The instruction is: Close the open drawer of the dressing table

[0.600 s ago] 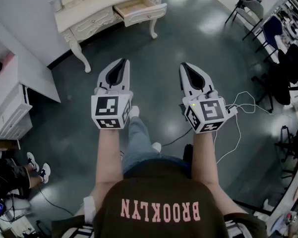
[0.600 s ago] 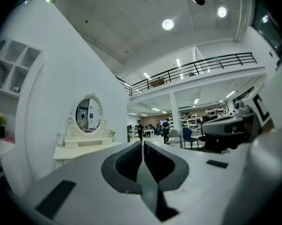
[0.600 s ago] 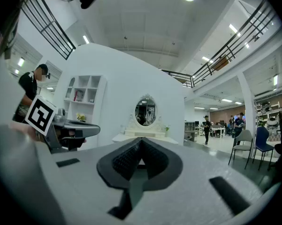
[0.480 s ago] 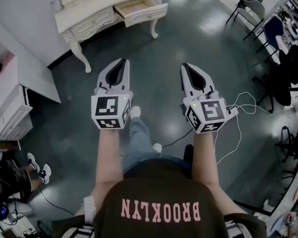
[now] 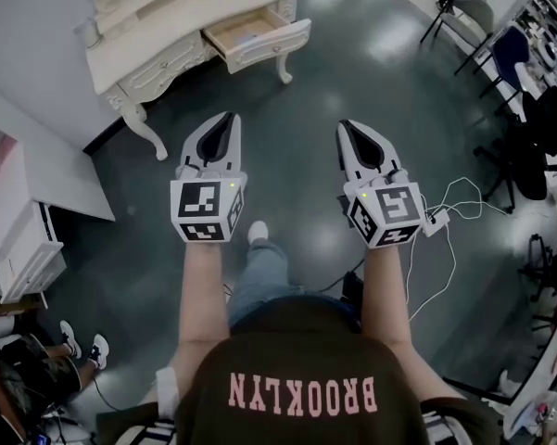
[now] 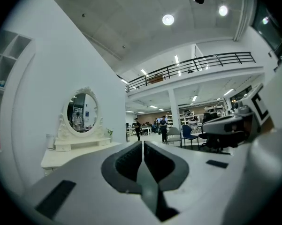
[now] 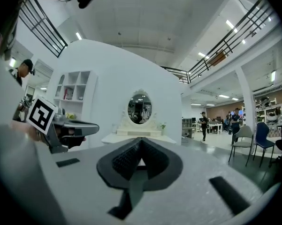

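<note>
While both tools are held level out in front of the person, neither has anything in it: the left gripper has its jaws pressed together on nothing, and the right gripper is closed and empty too (each gripper view shows the ribbed pads meeting). A white cable trails from behind the right gripper across the dark floor, close to the person's shoe. Well ahead of the tips, roughly in line with the left gripper and the gap between the two, the open drawer juts from the right end of the dressing table, its wooden inside showing. Beyond it stands the oval mirror.

The task looks barely begun, with the approach yet to be made. The cable could snag a foot on the way. A closed tip pushed against one end of the curved drawer front may skid off, or skew the drawer so it jams. Too hard a shove could shift the slender-legged table.
</note>
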`<state>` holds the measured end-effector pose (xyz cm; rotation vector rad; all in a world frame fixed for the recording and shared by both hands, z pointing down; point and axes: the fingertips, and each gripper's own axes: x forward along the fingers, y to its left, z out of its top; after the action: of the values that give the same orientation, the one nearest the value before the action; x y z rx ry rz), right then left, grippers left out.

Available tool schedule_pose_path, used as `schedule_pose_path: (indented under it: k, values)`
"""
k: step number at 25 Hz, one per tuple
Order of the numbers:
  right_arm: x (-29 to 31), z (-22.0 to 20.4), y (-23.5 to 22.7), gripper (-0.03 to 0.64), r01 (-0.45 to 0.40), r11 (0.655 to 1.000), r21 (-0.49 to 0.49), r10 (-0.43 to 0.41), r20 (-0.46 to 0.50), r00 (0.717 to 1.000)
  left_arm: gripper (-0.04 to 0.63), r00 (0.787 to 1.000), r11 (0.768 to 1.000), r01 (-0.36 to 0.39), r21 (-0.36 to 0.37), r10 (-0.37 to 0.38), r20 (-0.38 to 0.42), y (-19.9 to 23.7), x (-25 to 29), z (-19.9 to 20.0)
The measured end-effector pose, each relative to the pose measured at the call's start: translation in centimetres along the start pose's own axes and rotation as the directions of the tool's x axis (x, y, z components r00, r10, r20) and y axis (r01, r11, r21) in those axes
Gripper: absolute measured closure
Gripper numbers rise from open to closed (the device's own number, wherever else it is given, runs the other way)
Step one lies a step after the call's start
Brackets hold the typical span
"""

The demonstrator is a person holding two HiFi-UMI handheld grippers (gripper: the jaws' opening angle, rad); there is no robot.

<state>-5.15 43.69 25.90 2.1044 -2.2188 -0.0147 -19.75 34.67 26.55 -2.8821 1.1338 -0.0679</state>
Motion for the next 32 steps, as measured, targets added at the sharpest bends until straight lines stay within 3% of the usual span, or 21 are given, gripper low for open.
schedule_pose_path:
  k: [13, 24, 32]
  values:
    - [14.7, 0.3, -3.2, 0.62, 0.026, 0.999, 0.035, -0.025, -0.04, 0.999, 0.581, 0.998, 0.998, 0.067, -0.015, -0.067, 0.001, 8.9, 13.4, 0.1]
    - [21.3, 0.0, -4.3, 0.62, 0.048, 0.997, 0.054, -0.046, -0.039, 0.998, 0.58, 0.996, 0.996, 0.086, -0.02, -0.086, -0.002, 13.6, 18.4, -0.8]
    - [23.8, -0.4, -6.3, 0.62, 0.041, 0.997, 0.059, -0.039, -0.045, 0.998, 0.58, 0.996, 0.996, 0.082, -0.02, -0.082, -0.016, 14.2, 20.9, -1.5]
